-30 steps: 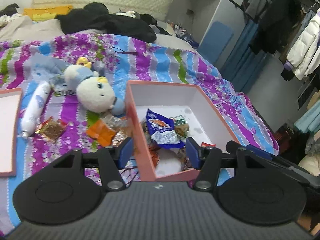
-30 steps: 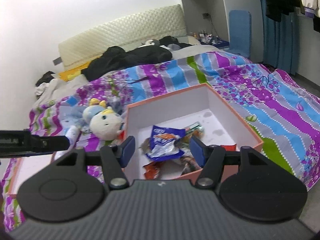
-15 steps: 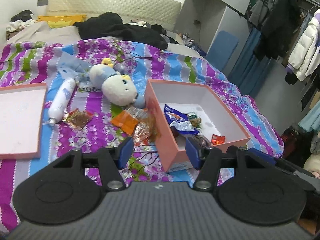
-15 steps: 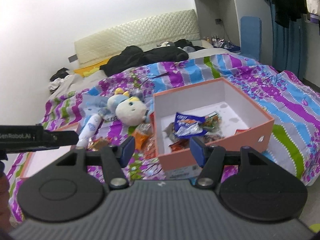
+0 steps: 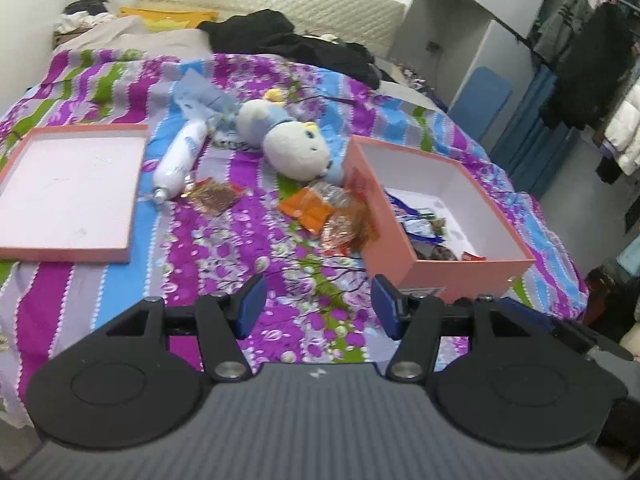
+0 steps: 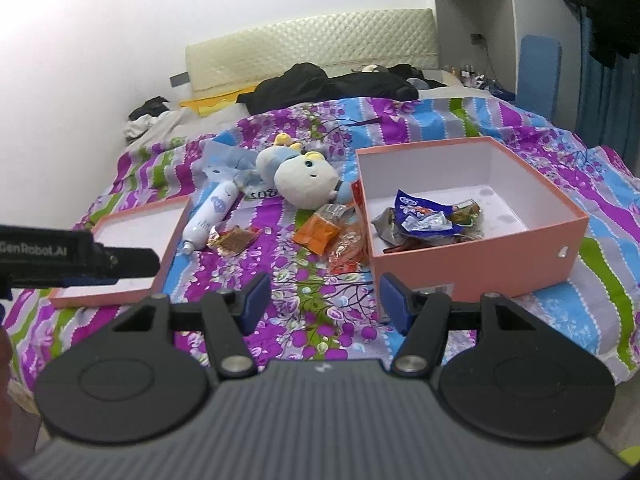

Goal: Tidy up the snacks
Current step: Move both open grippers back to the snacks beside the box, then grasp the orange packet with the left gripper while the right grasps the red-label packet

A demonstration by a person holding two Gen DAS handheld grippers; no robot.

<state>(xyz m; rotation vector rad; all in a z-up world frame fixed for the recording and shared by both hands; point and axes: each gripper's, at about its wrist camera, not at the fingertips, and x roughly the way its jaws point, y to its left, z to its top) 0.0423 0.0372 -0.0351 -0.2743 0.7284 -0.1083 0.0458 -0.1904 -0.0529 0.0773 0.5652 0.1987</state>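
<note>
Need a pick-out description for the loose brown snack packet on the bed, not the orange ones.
Start at the flat pink box lid on the bedspread. Just right of it lies a white bottle; the brown snack packet lies at the bottle's near end. Unlike the orange packets clustered against the open pink box, it lies alone, dark brown with crinkled gold edges.
</note>
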